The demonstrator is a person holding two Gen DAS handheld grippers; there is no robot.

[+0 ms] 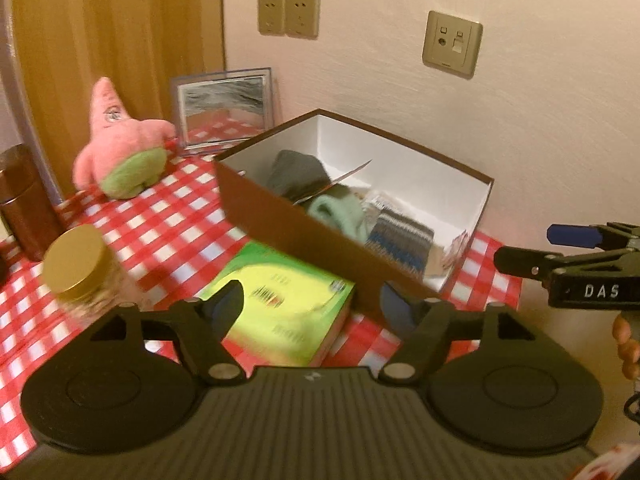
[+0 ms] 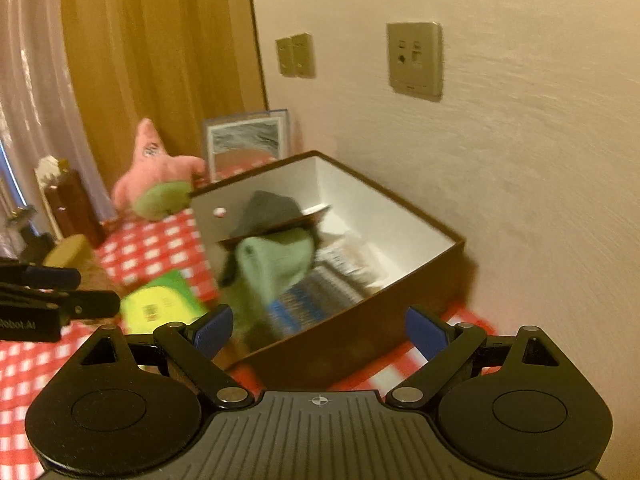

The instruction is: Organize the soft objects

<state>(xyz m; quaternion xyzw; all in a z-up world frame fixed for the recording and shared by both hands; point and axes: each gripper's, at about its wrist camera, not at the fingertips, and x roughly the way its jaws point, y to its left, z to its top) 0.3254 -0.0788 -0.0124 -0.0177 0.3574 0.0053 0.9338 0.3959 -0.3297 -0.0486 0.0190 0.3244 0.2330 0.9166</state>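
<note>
Inside, the brown box holds folded socks; both claws gape, gripping nothing.

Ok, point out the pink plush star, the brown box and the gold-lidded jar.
pink plush star [image 1: 120,140], left wrist view, on its pink belly.
brown box [image 1: 280,216], left wrist view, on its outer front wall.
gold-lidded jar [image 1: 76,258], left wrist view, on its lid.
</note>
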